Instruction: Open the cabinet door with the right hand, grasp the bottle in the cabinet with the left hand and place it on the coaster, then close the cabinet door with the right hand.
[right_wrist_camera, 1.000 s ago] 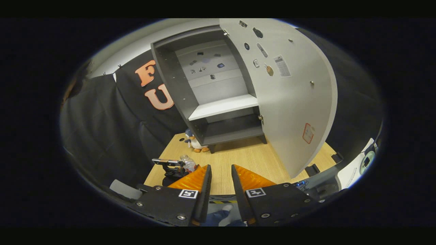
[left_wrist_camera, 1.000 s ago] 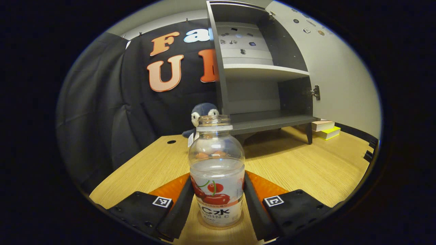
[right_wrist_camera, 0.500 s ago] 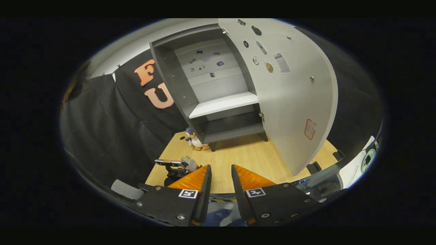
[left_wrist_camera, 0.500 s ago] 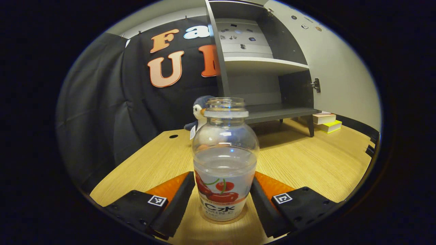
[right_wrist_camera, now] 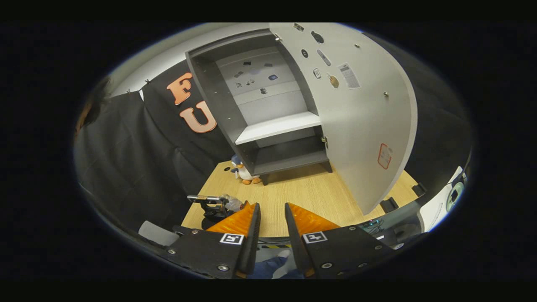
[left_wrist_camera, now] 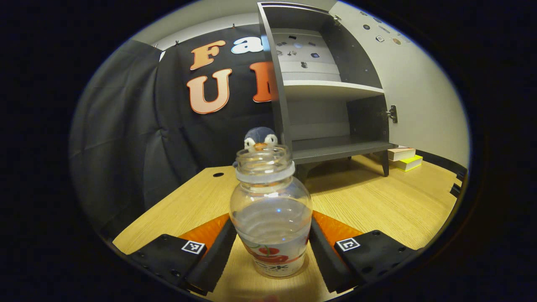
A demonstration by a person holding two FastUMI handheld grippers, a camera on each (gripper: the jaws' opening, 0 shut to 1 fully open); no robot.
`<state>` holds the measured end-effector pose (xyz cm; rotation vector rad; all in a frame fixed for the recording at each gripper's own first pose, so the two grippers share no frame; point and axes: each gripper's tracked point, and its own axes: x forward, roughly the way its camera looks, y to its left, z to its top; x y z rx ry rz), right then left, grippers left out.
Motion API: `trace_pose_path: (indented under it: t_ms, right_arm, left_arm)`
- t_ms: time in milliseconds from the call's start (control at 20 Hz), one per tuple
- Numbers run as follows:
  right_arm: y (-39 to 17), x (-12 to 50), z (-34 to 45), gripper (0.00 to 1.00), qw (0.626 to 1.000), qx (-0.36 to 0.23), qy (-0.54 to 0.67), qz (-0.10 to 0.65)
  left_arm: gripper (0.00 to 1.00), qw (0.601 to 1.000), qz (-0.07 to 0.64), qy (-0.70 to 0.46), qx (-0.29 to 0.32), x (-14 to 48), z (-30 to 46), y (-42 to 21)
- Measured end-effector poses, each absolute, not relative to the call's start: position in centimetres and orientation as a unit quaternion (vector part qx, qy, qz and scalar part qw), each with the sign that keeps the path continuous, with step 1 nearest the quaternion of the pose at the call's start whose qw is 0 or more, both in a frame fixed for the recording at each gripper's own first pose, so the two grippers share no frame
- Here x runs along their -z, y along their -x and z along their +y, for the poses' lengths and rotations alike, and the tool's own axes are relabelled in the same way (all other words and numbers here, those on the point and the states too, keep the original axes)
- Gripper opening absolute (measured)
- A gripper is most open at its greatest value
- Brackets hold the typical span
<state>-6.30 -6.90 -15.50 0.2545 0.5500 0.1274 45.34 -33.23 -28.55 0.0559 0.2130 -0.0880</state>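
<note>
My left tool (left_wrist_camera: pixel 272 247) clamps the clear uncapped plastic bottle (left_wrist_camera: pixel 272 226) upright, low over the wooden worktop (left_wrist_camera: pixel 377 201), so nothing spills; my right tool (right_wrist_camera: pixel 272 235) waits unclenched, facing the open grey cabinet door (right_wrist_camera: pixel 361 121).

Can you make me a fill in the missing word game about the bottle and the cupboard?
1. The left gripper has a finger on each side of the ___.
2. The cabinet door is swung ___.
3. The bottle has no ___ on its neck.
4. The toy penguin sits on the ___, beside the cabinet.

Missing words: bottle; open; cap; table
</note>
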Motion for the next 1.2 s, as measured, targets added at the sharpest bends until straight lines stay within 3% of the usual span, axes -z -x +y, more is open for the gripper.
trace_pose_path:
  t_ms: [500,900,1200]
  right_arm:
    - [7.0,14.3,-6.9,0.37,0.957,-0.078,-0.127,0.249]
    - [8.1,8.3,-10.6,0.37,0.977,-0.065,-0.144,0.144]
    - [8.8,3.3,-14.3,0.37,0.987,-0.057,-0.137,0.067]
  left_arm:
    - [0.98,0.997,0.057,-0.028,0.044,21.6,-33.1,-45.6]
    - [0.94,0.998,0.031,-0.012,0.046,10.9,-33.1,-42.7]
    - [0.98,0.999,0.016,-0.014,0.044,4.5,-32.9,-41.0]
